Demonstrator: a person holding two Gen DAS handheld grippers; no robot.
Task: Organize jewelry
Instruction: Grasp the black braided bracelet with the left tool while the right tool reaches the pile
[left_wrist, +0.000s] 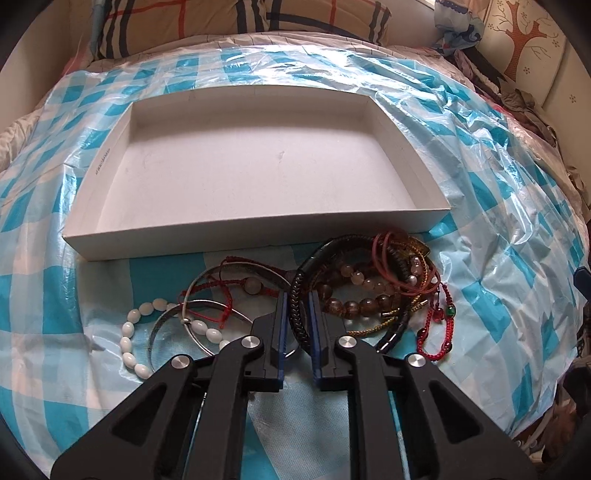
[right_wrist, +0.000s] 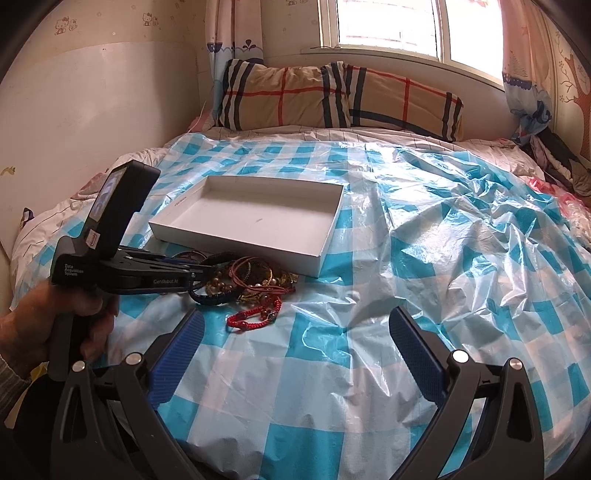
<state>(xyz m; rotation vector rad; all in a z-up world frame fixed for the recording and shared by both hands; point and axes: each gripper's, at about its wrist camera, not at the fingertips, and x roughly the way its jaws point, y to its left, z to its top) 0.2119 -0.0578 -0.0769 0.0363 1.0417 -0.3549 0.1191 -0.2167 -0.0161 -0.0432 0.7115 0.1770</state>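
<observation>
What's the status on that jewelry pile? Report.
Left gripper shut on black braided bracelet. Right gripper open, empty. White box empty. Bracelet tangled with beaded bracelets.

We see bright daylight from the window (right_wrist: 399, 26), glare on the plastic sheet (right_wrist: 424, 206), fisheye-bent dark corners, sharp focus.

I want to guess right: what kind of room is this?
Most likely a bedroom: plaid pillows at the head of a bed, under a curtained window.

Glossy crinkled plastic sheet (left_wrist: 480, 155), matt white cardboard box (left_wrist: 258, 225), shiny metal bangles (left_wrist: 207, 306).
</observation>
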